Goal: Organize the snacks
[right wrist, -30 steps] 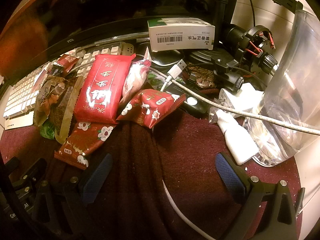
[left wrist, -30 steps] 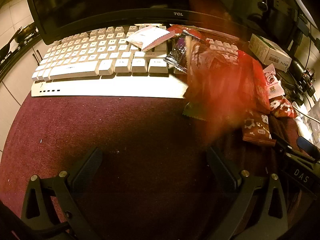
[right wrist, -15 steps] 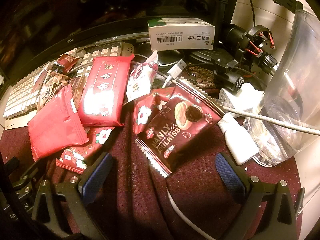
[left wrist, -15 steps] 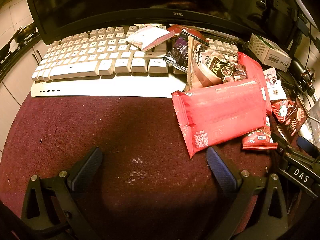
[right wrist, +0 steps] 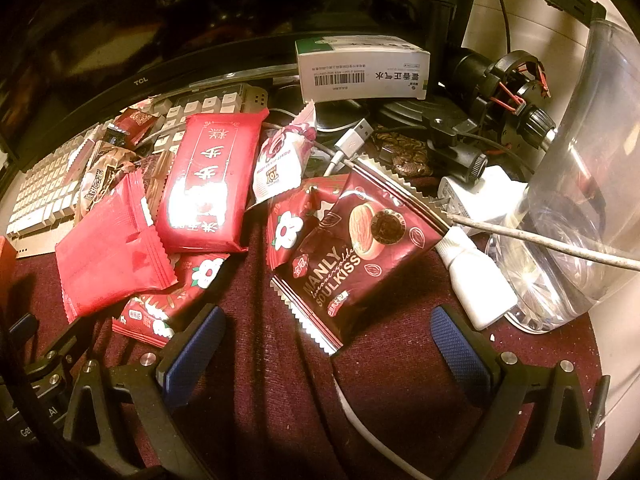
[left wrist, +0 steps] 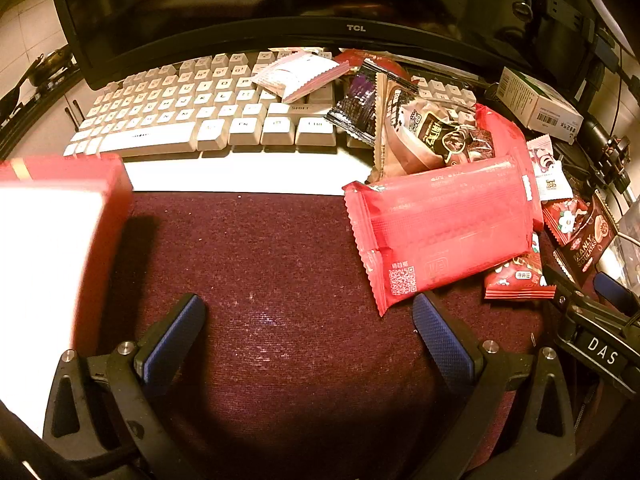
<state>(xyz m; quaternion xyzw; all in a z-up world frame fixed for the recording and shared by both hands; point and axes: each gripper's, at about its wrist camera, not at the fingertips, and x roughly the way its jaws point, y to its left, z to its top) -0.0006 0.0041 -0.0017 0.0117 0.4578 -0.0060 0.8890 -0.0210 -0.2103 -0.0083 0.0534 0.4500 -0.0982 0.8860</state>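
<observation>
Snack pile sits on the maroon mat (left wrist: 280,264) right of the keyboard (left wrist: 208,120), below the "TCL" monitor (left wrist: 356,28); near-right pack reads "MANLY SOULKISS" (right wrist: 360,252), small white one "TOY" (right wrist: 276,168). Only left view shows a blurred red-and-white box (left wrist: 52,240) at far left; only right view shows the clear container (right wrist: 580,184) & USB cable (right wrist: 352,140). Left gripper (left wrist: 308,332) & right gripper (right wrist: 324,344): fingers wide apart, holding nothing.

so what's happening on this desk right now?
Nothing is being gripped yet. Both grippers, left and right, hover open over the maroon mat. Snack packets lie piled by the keyboard: a plain red packet ahead of the left fingers, a Manly Soulkiss packet ahead of the right. A blurred red box sits at the left edge.
</observation>
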